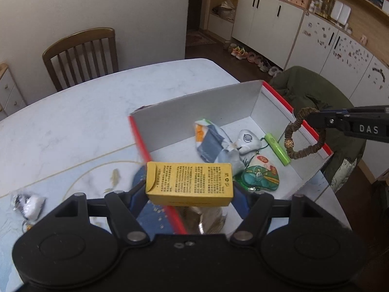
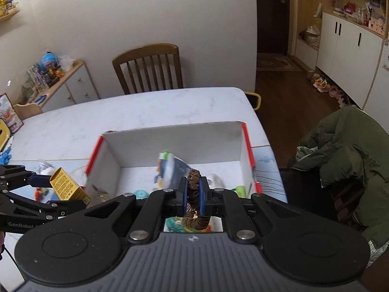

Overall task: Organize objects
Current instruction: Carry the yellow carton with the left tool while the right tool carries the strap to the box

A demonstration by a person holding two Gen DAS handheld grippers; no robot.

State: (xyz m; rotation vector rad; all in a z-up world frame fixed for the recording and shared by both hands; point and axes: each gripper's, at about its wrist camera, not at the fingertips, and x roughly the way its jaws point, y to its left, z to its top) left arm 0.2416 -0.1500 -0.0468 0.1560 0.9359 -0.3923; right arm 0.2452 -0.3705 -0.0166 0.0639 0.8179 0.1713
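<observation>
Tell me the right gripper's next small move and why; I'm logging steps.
Probably open and drop: the right gripper is shut on the brown bracelet, which hangs over the red-rimmed box, near its right edge, above the green battery.

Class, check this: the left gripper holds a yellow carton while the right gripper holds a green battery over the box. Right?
Not quite. The right gripper holds a brown bracelet, as the right wrist view shows; the green battery lies in the box. The left gripper does hold the yellow carton.
</observation>
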